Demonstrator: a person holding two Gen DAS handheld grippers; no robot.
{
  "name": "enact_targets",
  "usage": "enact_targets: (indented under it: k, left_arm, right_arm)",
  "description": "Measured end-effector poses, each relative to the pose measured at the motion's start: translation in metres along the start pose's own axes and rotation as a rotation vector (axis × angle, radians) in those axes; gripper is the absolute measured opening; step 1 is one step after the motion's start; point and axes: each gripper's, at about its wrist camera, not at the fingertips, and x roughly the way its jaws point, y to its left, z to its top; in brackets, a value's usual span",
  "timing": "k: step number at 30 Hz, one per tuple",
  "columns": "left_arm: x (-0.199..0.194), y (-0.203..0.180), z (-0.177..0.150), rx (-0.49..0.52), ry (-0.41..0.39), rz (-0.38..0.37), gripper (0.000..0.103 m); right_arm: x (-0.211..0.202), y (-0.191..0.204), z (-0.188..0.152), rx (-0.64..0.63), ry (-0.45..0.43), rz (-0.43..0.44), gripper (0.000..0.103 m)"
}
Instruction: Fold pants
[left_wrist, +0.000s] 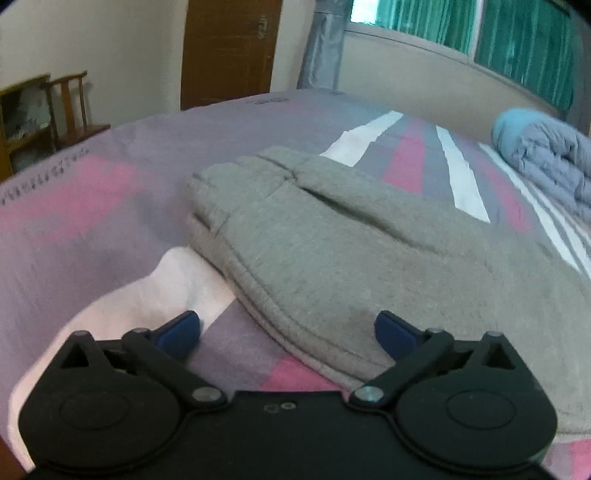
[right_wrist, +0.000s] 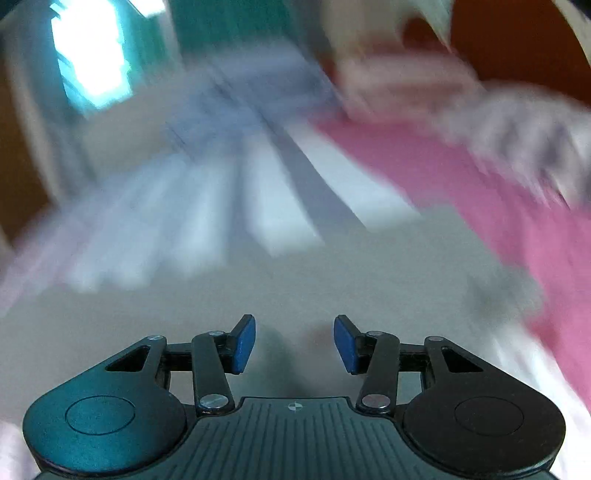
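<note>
Bedspread (left_wrist: 92, 229) bears grey pants (left_wrist: 332, 251), seemingly under the gaping left hand-held gripper (left_wrist: 288, 328).

Right wrist view was all motion blur; pants (left_wrist: 332, 251) got cut off at the left view's right edge.

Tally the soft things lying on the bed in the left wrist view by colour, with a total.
Grey: 1, the folded pants
Blue: 1, the bundled quilt
Total: 2, both on the bedsheet
</note>
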Motion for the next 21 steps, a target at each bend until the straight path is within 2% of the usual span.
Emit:
enact_targets:
  k: [1,4,7,10,17,19,21]
  left_arm:
    - [0.0,0.002,0.0,-0.008,-0.002,-0.007,0.097]
    - [-0.003,0.003,-0.009,0.001,-0.041,-0.018,0.097]
    - [-0.005,0.004,-0.017,-0.008,-0.08,-0.028,0.097]
    - [-0.004,0.0,-0.017,-0.004,-0.082,-0.024,0.097]
    - [-0.007,0.0,-0.017,-0.005,-0.081,-0.027,0.097]
    - [-0.007,0.0,-0.017,-0.006,-0.082,-0.027,0.097]
    - [-0.007,-0.001,-0.018,-0.007,-0.082,-0.028,0.097]
  right_arm:
    - [-0.005,-0.01,0.0,0.032,-0.02,0.044,0.047]
    - [-0.036,-0.033,0.007,0.144,-0.138,0.046,0.047]
    - [-0.058,-0.073,-0.001,0.359,-0.21,0.042,0.047]
    - [-0.065,-0.108,-0.006,0.544,-0.206,0.049,0.047]
    - [-0.066,-0.144,-0.018,0.794,-0.214,0.143,0.047]
    - [-0.056,-0.158,-0.009,0.846,-0.215,0.166,0.047]
    - [-0.045,-0.162,0.0,0.839,-0.202,0.161,0.047]
